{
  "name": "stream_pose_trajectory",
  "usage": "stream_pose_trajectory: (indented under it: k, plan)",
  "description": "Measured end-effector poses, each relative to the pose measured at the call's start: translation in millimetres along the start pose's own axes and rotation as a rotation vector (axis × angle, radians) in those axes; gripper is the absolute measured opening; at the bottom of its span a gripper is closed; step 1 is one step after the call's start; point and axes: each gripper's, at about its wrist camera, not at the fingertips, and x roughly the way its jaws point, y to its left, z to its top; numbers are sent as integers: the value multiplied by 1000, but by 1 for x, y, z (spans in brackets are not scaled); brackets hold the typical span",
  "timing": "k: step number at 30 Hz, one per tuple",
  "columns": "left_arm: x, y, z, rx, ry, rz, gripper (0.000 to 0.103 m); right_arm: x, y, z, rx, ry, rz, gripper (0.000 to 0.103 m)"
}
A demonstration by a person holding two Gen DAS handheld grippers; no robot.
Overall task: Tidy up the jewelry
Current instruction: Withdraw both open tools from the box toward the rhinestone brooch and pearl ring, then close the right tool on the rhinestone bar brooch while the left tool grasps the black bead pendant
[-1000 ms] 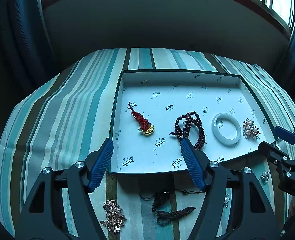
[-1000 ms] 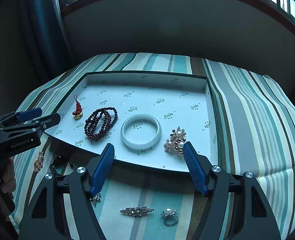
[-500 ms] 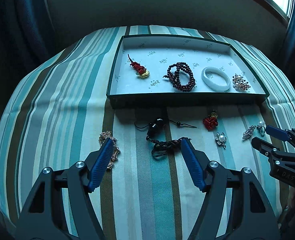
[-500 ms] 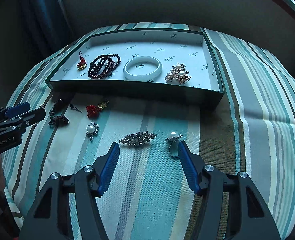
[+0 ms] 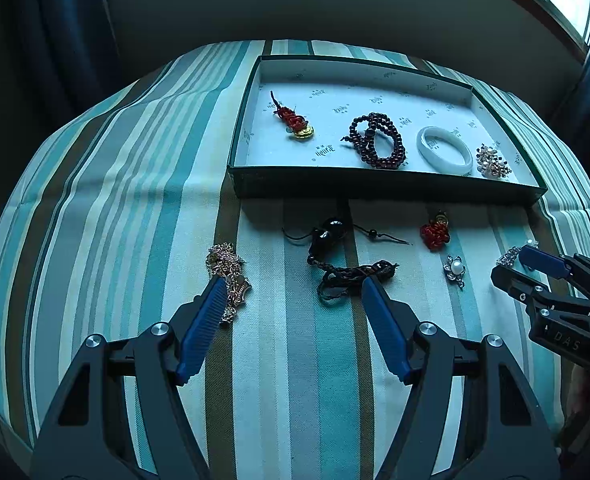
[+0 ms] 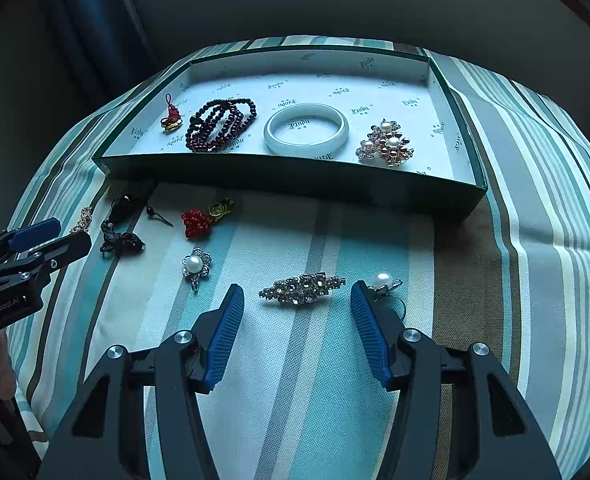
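A green box [image 5: 383, 190] [image 6: 287, 178] with white lining holds a red knot charm [image 5: 293, 120], dark bead bracelet [image 5: 377, 140], white bangle [image 6: 306, 130] and pearl brooch [image 6: 387, 144]. On the striped cloth in front lie a gold chain [image 5: 227, 264], black cord pendant [image 5: 329, 236], red knot charm [image 5: 435, 232], pearl flower [image 6: 196, 266], crystal brooch [image 6: 302, 288] and pearl ring [image 6: 385, 284]. My left gripper [image 5: 295, 292] is open and empty, near the black cord. My right gripper [image 6: 297, 300] is open and empty, straddling the crystal brooch.
The striped cloth [image 5: 115, 200] covers a rounded table that drops off at left and right. Dark curtains [image 5: 67, 20] and a wall stand behind. Each gripper shows at the edge of the other's view.
Both grippers pulled back from the box and came down toward the cloth. The loose pieces in front of the box came into view. Both stayed open.
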Motion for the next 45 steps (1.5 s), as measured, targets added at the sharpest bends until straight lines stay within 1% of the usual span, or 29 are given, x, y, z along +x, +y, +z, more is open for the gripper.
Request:
stream_pose_trajectory:
  k: [5, 8, 13, 16, 18, 22, 24, 27, 34, 35, 36, 38, 41, 45]
  plan:
    - [5, 0, 1, -1, 13, -6, 70, 6, 9, 7, -31, -9, 20, 56]
    - [8, 0, 0, -1, 20, -7, 70, 6, 11, 8, -36, -14, 36, 54]
    - [11, 1, 1, -4, 26, -9, 70, 0, 3, 4, -9, -10, 5, 54]
    - [12, 1, 1, -6, 27, -11, 70, 0, 6, 2, -18, -5, 4, 53]
    - [12, 0, 1, -4, 28, -13, 70, 2, 9, 1, -36, -2, -11, 50]
    - [11, -1, 1, 1, 28, -18, 70, 1, 5, 0, -37, 2, -43, 47]
    - [11, -1, 1, 0, 27, -19, 70, 0, 1, -1, -33, 3, -53, 42]
    - [11, -1, 1, -1, 30, -22, 70, 0, -2, -2, -28, 4, -52, 38]
    - [12, -2, 1, -3, 32, -23, 70, 3, 3, 6, -47, -18, -40, 37]
    - [12, -1, 1, -3, 33, -23, 70, 4, 4, 7, -48, -16, -40, 36]
    - [12, -1, 1, -4, 35, -23, 70, 5, 4, 7, -49, -10, -36, 31]
    - [13, -1, 1, -5, 38, -23, 70, 6, 5, 6, -60, -10, -45, 27]
    - [15, -1, 2, -7, 43, -24, 70, 4, 3, 4, -60, -12, -45, 15]
    - [15, -3, 3, -4, 45, -28, 70, 3, 2, 4, -61, -13, -43, 14]
